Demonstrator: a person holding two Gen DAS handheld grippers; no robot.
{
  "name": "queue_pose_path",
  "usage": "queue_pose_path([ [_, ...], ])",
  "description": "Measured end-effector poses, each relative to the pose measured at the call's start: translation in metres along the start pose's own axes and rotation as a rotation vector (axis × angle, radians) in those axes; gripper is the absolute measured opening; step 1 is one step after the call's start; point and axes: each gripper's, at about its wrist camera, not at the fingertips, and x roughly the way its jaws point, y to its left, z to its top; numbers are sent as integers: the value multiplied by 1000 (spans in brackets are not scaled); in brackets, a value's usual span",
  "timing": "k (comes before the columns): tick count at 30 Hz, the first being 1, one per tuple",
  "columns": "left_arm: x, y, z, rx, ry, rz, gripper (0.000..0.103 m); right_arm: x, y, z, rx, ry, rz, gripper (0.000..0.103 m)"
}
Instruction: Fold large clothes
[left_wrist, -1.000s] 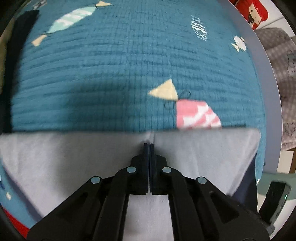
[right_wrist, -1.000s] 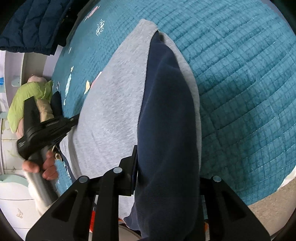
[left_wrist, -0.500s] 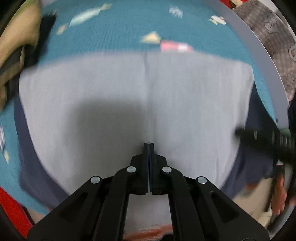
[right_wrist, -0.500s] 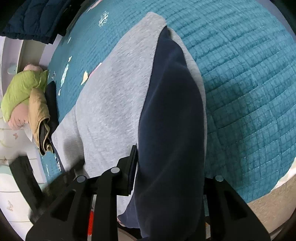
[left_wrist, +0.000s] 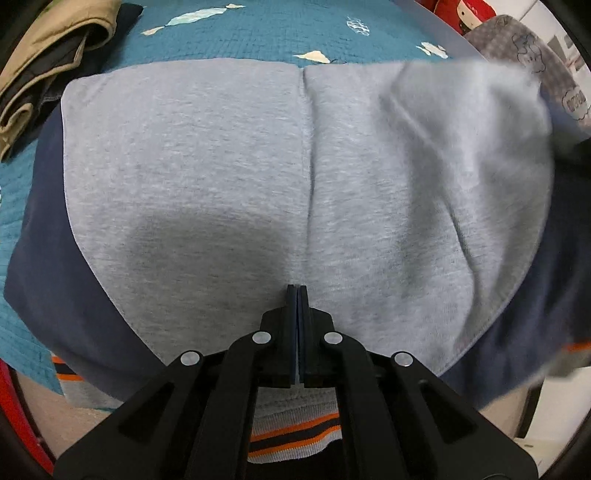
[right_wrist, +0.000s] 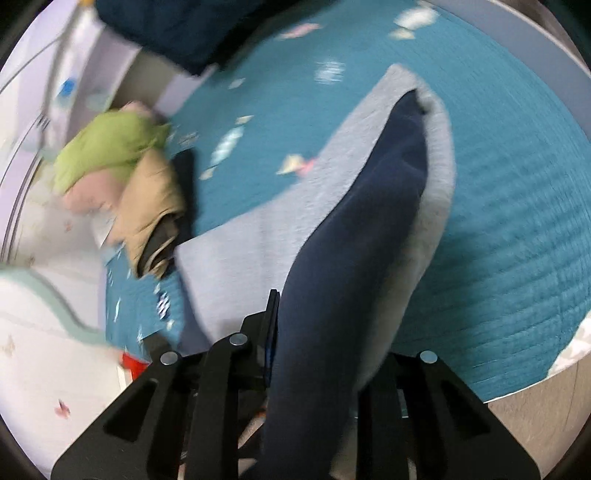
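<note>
The left gripper (left_wrist: 297, 291) has its fingers pressed together with nothing between them, poised over the grey sweatshirt (left_wrist: 221, 177), which lies spread on the teal quilt (left_wrist: 258, 33). A second ago only a strip of grey showed around the fingertips; now the grey panel fills the view ahead, its centre seam running straight away from the tips. Left of the fingers sits a folded tan garment (left_wrist: 40, 70). The right gripper (right_wrist: 314, 332) is closing on the navy sleeve (right_wrist: 369, 221), which passes between its fingers and now hangs lifted and twisted above the quilt rather than lying flat.
</note>
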Motion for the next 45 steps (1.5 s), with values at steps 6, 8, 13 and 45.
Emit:
queue_pose_path([
  [6,-31,30,8,17,9,-111,0,20,74,-1,-138,26,-54,19],
  [8,-54,46,7,16,-28,-106,0,31,91,0,-169,41,-71,21],
  [13,-100,96,13,9,-132,28,1,74,132,-3,-233,99,-93,22],
  [45,-130,229,43,-312,-176,204,1,166,146,0,-270,348,103,50],
])
